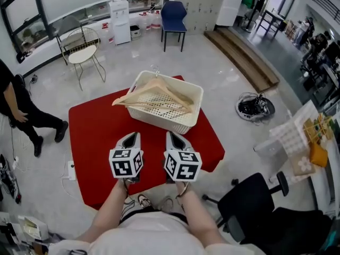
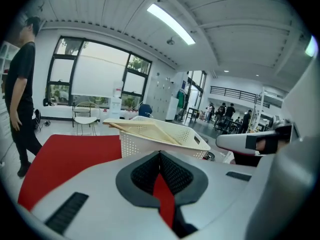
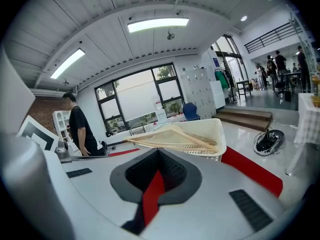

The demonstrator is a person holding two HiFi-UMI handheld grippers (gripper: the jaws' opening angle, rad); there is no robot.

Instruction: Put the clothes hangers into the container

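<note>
Several wooden clothes hangers (image 1: 154, 92) lie across the top of a white perforated basket (image 1: 195, 108) at the far side of the red table (image 1: 90, 142); one hanger's end sticks out over the basket's left rim. My left gripper (image 1: 131, 137) and right gripper (image 1: 172, 136) hover side by side over the table's near part, short of the basket, both shut and empty. In the left gripper view the basket (image 2: 150, 141) and hangers (image 2: 135, 125) lie ahead of the shut jaws. The right gripper view shows the basket (image 3: 212, 134) and hangers (image 3: 170, 140) just beyond its shut jaws.
A person in black (image 1: 21, 116) stands on the floor left of the table. A white wire chair (image 1: 82, 52) and a blue chair (image 1: 173, 16) stand behind it. A black office chair (image 1: 255, 195) is near right, and a cable bundle (image 1: 255, 106) lies on the floor.
</note>
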